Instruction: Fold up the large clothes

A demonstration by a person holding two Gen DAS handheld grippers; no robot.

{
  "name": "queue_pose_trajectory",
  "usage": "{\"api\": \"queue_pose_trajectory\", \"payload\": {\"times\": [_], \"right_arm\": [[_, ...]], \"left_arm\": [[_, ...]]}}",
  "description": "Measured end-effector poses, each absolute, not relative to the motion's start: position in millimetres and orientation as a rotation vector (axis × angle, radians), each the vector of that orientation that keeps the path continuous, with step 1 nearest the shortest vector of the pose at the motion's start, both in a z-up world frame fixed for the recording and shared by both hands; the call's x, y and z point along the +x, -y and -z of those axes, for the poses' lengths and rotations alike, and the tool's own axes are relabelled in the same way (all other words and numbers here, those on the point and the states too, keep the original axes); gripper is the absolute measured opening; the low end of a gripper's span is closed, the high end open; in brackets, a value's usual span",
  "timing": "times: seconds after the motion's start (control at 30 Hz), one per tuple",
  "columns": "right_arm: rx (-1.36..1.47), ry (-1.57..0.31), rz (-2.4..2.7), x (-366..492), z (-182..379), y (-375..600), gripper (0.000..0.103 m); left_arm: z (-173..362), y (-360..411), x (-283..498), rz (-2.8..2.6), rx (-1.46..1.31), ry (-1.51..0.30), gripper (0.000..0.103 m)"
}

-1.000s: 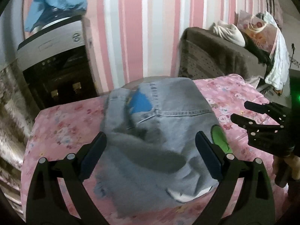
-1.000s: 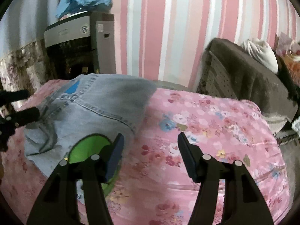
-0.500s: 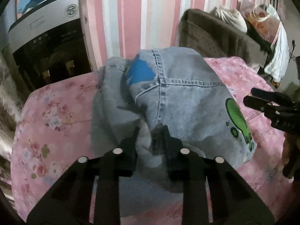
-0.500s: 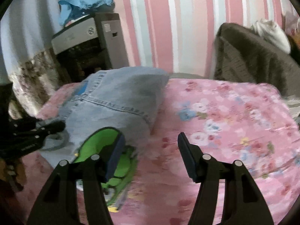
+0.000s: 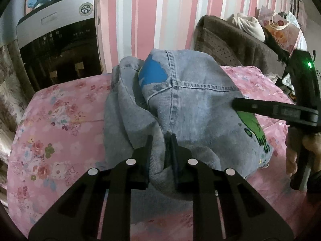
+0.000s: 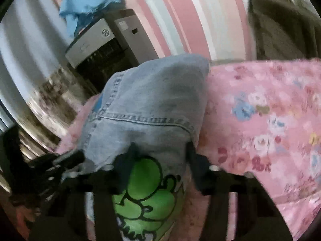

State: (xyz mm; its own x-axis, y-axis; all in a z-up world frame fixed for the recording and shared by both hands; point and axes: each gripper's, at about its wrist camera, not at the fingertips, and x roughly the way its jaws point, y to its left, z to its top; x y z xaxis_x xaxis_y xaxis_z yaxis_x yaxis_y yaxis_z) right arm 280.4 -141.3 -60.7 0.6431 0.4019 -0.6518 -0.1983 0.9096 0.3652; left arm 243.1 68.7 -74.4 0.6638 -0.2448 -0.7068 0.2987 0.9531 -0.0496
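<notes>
A light blue denim garment (image 5: 192,108) with a blue patch and a green cartoon print (image 6: 146,192) lies bunched on a table with a pink floral cloth (image 5: 60,120). My left gripper (image 5: 161,140) is shut on a fold of the denim at its near edge. My right gripper (image 6: 160,148) is open, its fingers straddling the denim above the green print; it also shows in the left wrist view (image 5: 274,110) at the garment's right side. The right wrist view is blurred.
A grey water dispenser (image 5: 58,46) with a blue cloth on top stands behind the table at the left. A brown-covered chair (image 5: 236,42) with clothes piled on it stands at the back right. A pink striped wall is behind.
My left gripper closed on a fold of the denim and stays shut on it. My right gripper moved left over the green print, still open.
</notes>
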Motion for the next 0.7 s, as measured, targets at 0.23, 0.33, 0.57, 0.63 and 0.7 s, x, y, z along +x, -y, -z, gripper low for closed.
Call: {"api": "queue_pose_trajectory", "payload": {"times": [0.23, 0.33, 0.57, 0.63, 0.7], "right_arm": [[0.067, -0.686, -0.416, 253.0, 28.6, 102.6, 0.031], [-0.063, -0.667, -0.451, 244.0, 23.3, 78.4, 0.031], [-0.220, -0.740, -0.397, 267.5, 49.7, 56.2, 0.031], [-0.245, -0.741, -0.395, 266.6, 55.1, 54.8, 0.032], [-0.247, -0.742, -0.393, 265.9, 55.0, 56.5, 0.033]], "left_arm": [[65.6, -86.0, 224.6, 0.277, 0.032, -0.761, 0.010], [68.6, -97.6, 202.6, 0.257, 0.036, -0.751, 0.010], [88.2, -98.0, 193.5, 0.199, 0.059, -0.793, 0.010], [94.2, -95.6, 192.7, 0.195, 0.075, -0.802, 0.010], [97.5, -94.7, 191.5, 0.190, 0.089, -0.795, 0.010]]}}
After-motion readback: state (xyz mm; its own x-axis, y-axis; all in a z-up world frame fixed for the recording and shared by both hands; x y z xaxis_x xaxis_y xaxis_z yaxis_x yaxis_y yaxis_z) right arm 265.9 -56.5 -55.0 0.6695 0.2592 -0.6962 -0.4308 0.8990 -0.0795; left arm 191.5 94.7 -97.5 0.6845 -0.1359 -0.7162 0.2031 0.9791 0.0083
